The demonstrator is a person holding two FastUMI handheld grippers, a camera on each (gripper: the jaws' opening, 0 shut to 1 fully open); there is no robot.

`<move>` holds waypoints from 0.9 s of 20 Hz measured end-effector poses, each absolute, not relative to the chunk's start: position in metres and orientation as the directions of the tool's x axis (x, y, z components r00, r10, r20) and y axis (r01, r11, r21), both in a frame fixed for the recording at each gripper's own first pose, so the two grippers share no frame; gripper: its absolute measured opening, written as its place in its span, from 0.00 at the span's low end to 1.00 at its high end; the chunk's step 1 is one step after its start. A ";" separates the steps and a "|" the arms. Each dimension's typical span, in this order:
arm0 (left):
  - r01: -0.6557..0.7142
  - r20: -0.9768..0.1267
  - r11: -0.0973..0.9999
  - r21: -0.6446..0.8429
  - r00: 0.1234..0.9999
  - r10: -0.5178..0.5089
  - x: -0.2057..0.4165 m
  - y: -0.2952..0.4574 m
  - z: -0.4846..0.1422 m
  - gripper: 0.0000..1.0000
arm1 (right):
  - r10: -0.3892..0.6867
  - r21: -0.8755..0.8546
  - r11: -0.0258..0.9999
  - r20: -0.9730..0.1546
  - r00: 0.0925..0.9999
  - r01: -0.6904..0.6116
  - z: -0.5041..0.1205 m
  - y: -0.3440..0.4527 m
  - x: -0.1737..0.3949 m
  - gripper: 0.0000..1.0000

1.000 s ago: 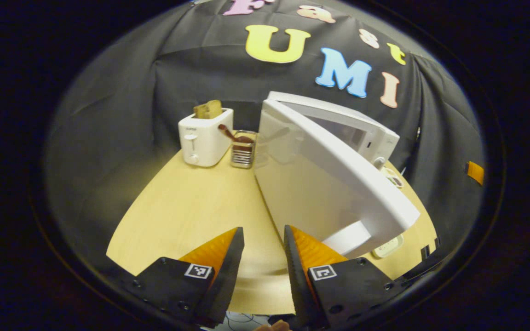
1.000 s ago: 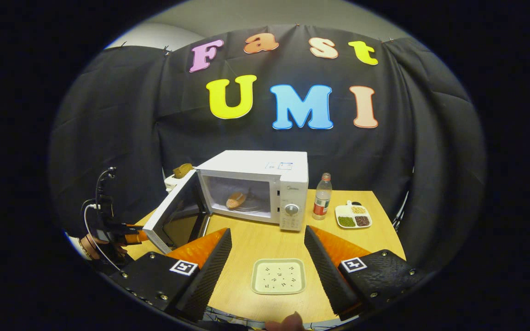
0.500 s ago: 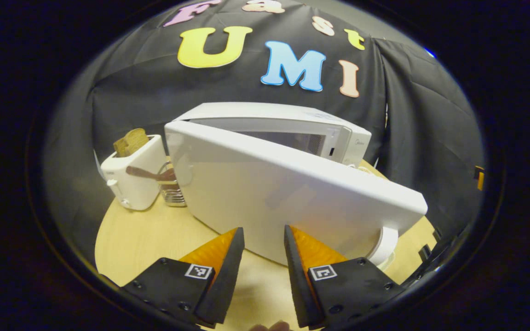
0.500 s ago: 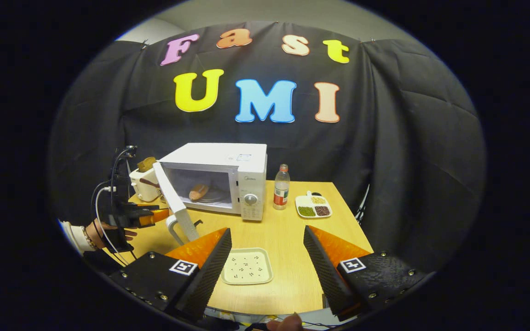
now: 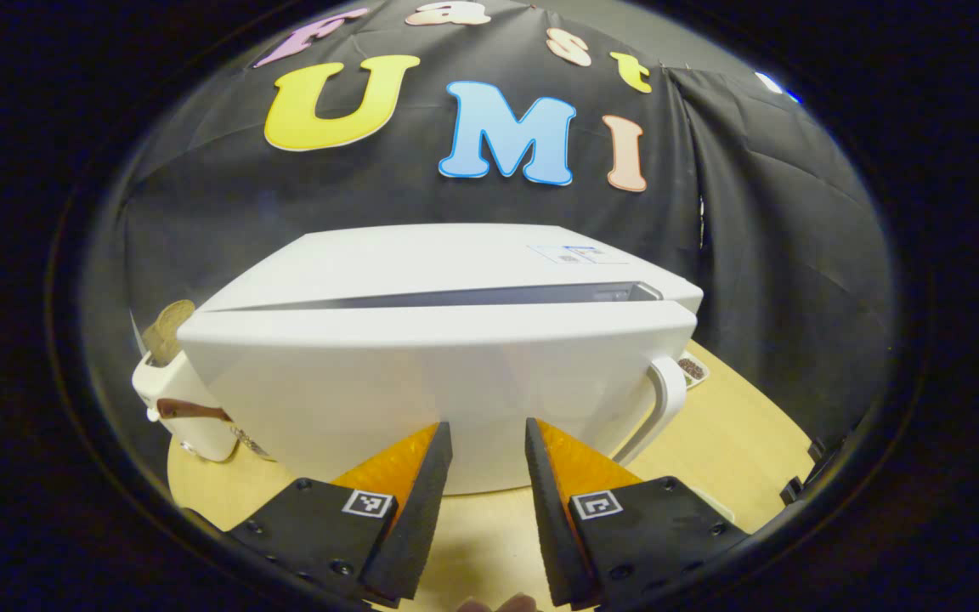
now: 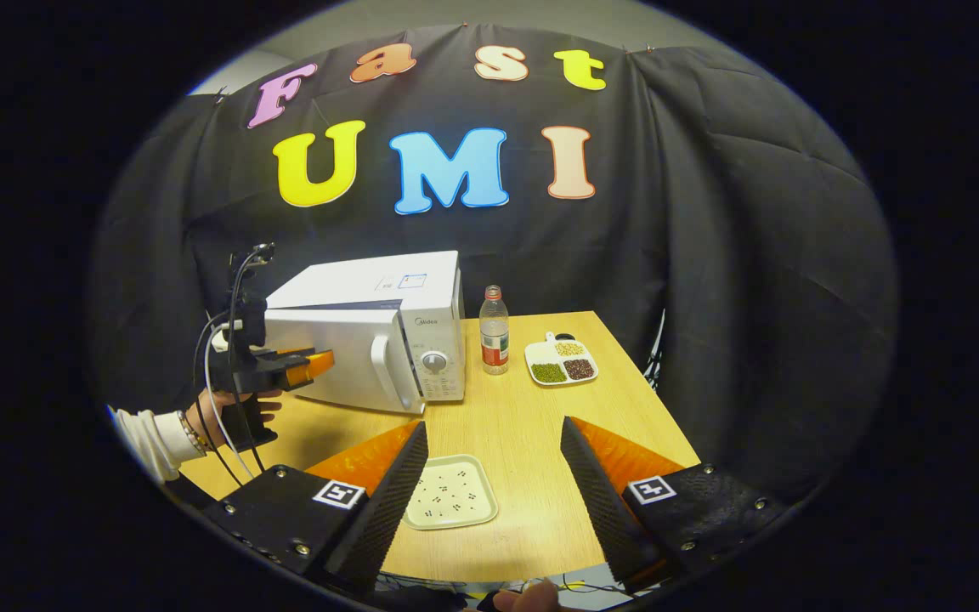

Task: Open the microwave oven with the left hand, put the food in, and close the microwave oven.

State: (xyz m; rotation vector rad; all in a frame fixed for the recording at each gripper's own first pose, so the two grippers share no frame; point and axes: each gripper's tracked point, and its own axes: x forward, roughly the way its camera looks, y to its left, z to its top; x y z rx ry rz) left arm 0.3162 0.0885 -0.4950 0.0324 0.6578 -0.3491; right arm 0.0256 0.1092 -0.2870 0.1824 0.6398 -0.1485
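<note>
A: Step in hand?

B: Closing the door (image 5: 421, 382) of the microwave oven (image 5: 421, 255). Almost shut; only a thin dark slit (image 5: 455, 296) between door and body, wider toward the handle (image 5: 668, 399) side.

A: Left gripper (image 5: 487, 425)?

B: Right against the door front, near the middle. Jaws released, a small gap between them, nothing grasped.

A: Good way to finish?

B: Push flat with both tips, straight toward the oven body. Better to shift the contact toward the handle side, away from the hinge, for more leverage. Press firmly to the end, probably until the latch catches. No need to grasp the handle.

A: Risks?

B: Possibly sliding the whole oven back on the surface (image 6: 523, 408), toward the toaster (image 5: 175, 408) at its side. So a steady push, not a sudden one.

A: Food?

B: Hidden behind the door; judged to be inside, since the plate (image 6: 451, 501) at the front is bare.

A: Right gripper (image 6: 494, 423)?

B: Above the plate, well apart from the oven, jaws wide apart and holding nothing. Best left there, clear of the bottle (image 6: 495, 331) and the divided dish (image 6: 562, 364).
</note>
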 end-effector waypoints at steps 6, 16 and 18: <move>0.328 -0.615 0.931 -0.164 0.704 -0.356 0.324 0.067 -0.508 0.58 | -0.080 0.133 0.970 -0.619 0.781 0.204 -0.295 0.104 0.040 0.97; 0.232 -0.643 0.949 -0.214 0.698 -0.316 0.275 0.068 -0.482 0.73 | -0.055 0.147 0.976 -0.552 0.832 0.162 -0.263 0.096 0.035 0.97; 0.203 -0.646 0.945 -0.256 0.691 -0.324 0.239 0.073 -0.460 0.73 | -0.049 0.150 0.977 -0.523 0.851 0.149 -0.257 0.088 0.037 0.97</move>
